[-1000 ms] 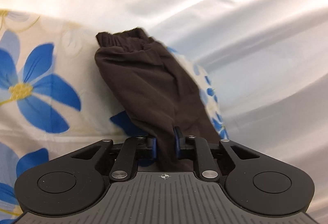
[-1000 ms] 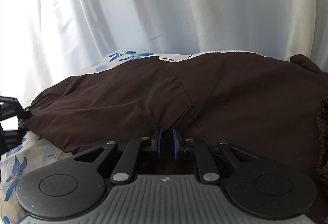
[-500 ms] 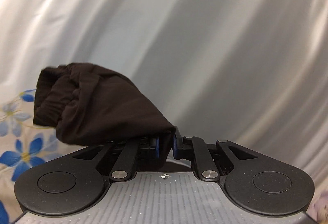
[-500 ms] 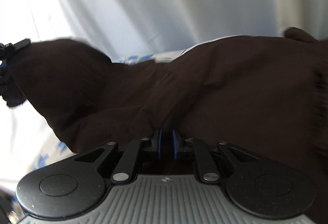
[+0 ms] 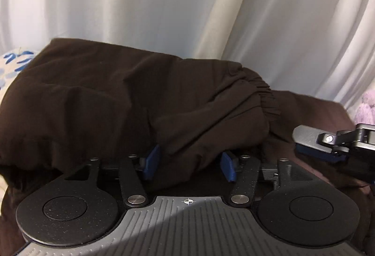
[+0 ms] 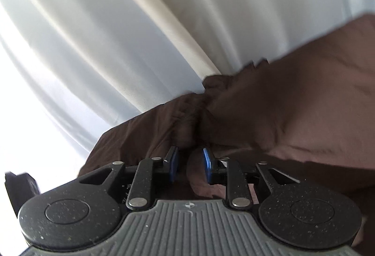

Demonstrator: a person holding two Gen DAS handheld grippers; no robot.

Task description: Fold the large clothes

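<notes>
- Left wrist view: my left tool [image 5: 189, 163] is opening, brown trousers [image 5: 105, 101] loose between its pads, elastic cuff edge [image 5: 267, 101] just beside the right tool [image 5: 311, 139].
- Right wrist view: my right tool [image 6: 188, 164] is opening around a trouser fold; white curtain [image 6: 105, 33] close behind.

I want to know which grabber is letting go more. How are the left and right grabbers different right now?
The left gripper has its jaws spread wide and opening; the right gripper has a narrower gap, also opening. The left view looks level, the right view looks tilted. Both have blue pads and the brown garment lying loosely between the jaws.
</notes>
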